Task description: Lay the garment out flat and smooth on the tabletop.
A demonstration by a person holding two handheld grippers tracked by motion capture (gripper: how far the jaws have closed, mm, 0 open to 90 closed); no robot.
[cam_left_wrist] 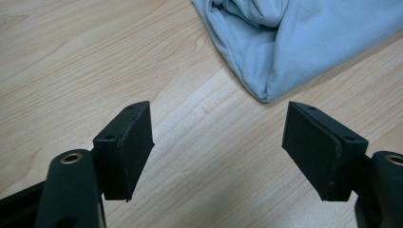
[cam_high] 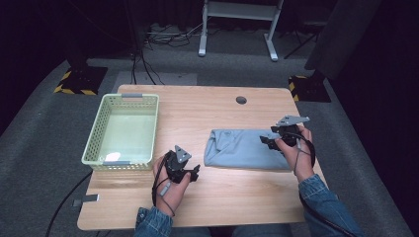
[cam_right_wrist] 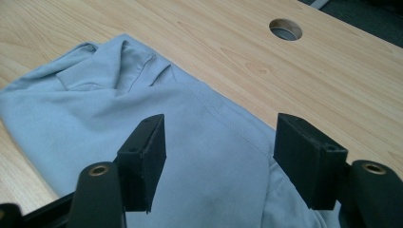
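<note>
Basket: pale green plastic basket (cam_high: 97, 132), rectangular, perforated lattice walls, grey handle strips on its near and far rims; it sits well to the left of the left hand-held gripper; inside, a small white patch near the front, too small to tell what it is
Cloth: light blue-grey folded garment (cam_high: 244, 148), soft knit with stitched seams and rumpled folds at one end; lies flat on the tabletop between the two hand-held grippers, its corner just ahead of the left one and its far end under the right one
Left hand-held gripper (cam_high: 190, 173): jaws wide apart, nothing between them, bare wood below, cloth corner just beyond the tips
Right hand-held gripper (cam_high: 267, 140): jaws wide apart above the cloth, pads (cam_right_wrist: 142, 159) not pressing on it
Tabletop (cam_high: 207, 197): light wood grain, smooth, rounded corners, a round cable hole (cam_right_wrist: 285, 29) beyond the right hand-held gripper
Pads: black, blocky, matte, each with small screw holes
</note>
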